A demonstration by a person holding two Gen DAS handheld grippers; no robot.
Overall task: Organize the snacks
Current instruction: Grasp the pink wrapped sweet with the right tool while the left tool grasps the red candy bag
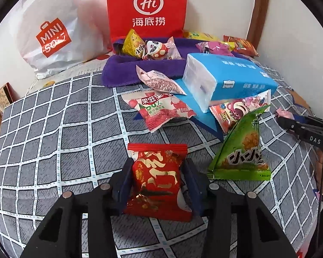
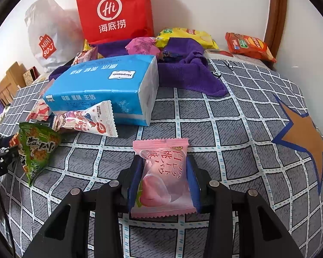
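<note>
Left gripper (image 1: 158, 180): jaws drawn in on the red packet (image 1: 158, 177), one pad on each long side; no gap shows, so I judge it gripped, low over the bed.
Right gripper (image 2: 164, 176): jaws narrow and holding the pink packet (image 2: 163, 178) by its sides, label up, which keeps the soft pouch flat rather than crushed.
Bed cover (image 1: 53, 129): grey checked cloth under everything; both hands work over its near, bare part.
Green packet (image 1: 241, 148): a pyramid pouch standing on its base between the two grippers, loose, probably a later pick.
Loose snacks: a strawberry packet (image 1: 159, 111) and a pink bear packet (image 2: 86, 122) lie against the tissue pack (image 2: 105, 88), one partly tucked under it, so they look scattered, not sorted.
Tissue pack: blue, lying flat mid-bed; not a snack, and it blocks a straight path back.
Purple towel (image 2: 193, 73): rucked up into a shallow nest behind the tissues, several snacks already lying in it; I take it as the collecting spot.
Chip bags: a yellow one (image 2: 187, 35) and an orange one (image 2: 249, 46) sit at the far edge.
Red bag (image 1: 147, 8): upright against the wall, farthest back, beside a white bag (image 1: 53, 34).
</note>
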